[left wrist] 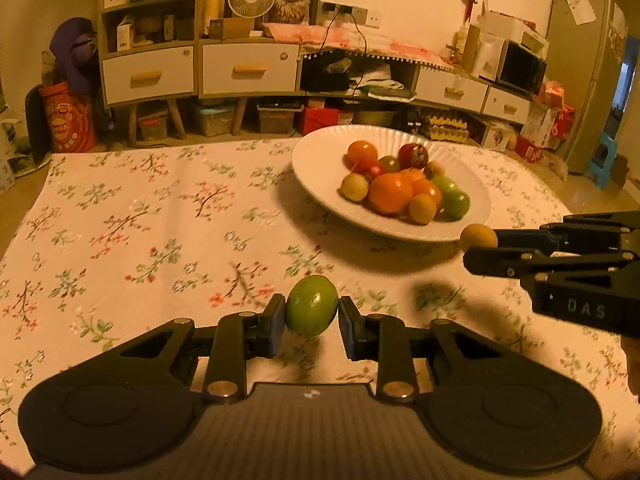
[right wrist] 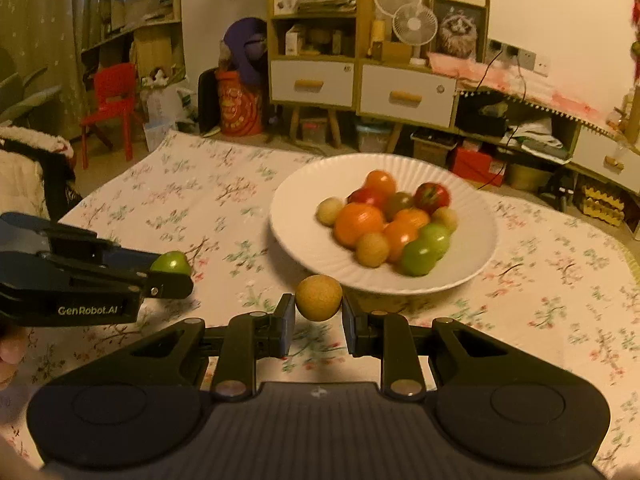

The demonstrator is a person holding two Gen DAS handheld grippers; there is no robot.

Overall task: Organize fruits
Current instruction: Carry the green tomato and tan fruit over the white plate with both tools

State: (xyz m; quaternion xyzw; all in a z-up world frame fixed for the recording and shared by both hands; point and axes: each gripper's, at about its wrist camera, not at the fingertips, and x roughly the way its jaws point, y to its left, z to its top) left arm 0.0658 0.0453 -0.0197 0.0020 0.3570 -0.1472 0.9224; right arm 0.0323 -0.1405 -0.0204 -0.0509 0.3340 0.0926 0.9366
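Observation:
My left gripper (left wrist: 312,312) is shut on a green fruit (left wrist: 311,305) and holds it above the floral tablecloth, short of the plate. My right gripper (right wrist: 319,308) is shut on a small tan round fruit (right wrist: 319,297), just in front of the plate's near rim. The white plate (left wrist: 320,168) holds several fruits: orange, red, green and tan ones (left wrist: 390,193). The right gripper with its tan fruit (left wrist: 478,237) shows at the right in the left wrist view. The left gripper with its green fruit (right wrist: 171,263) shows at the left in the right wrist view.
The table carries a floral cloth (left wrist: 160,220). Behind it stand shelves with white drawers (left wrist: 248,68), fans, a cat picture and boxes on the floor. A red chair (right wrist: 110,110) stands far left.

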